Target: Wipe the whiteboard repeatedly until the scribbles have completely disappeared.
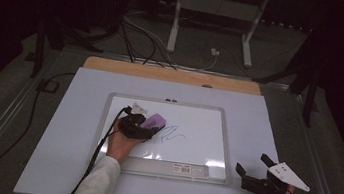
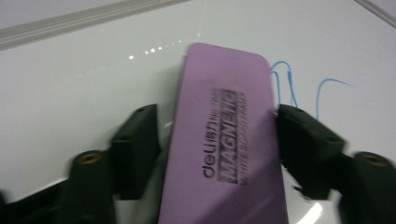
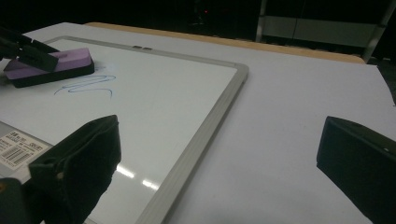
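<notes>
Eraser [image 2: 224, 140] lies between left claw [image 2: 217, 135] (on whiteboard [image 2: 70, 93]).

You are in a dark lab: cables [image 1: 137, 37] trail across the floor, metal stand legs [image 1: 175, 22] rise behind your table [image 1: 52, 152].

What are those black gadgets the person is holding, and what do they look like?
Each hand holds a black two-jaw gripper: the left gripper and the right gripper. Both carry a grey three-cornered plate on top and trail a black cable. The left arm wears a light grey sleeve.
</notes>
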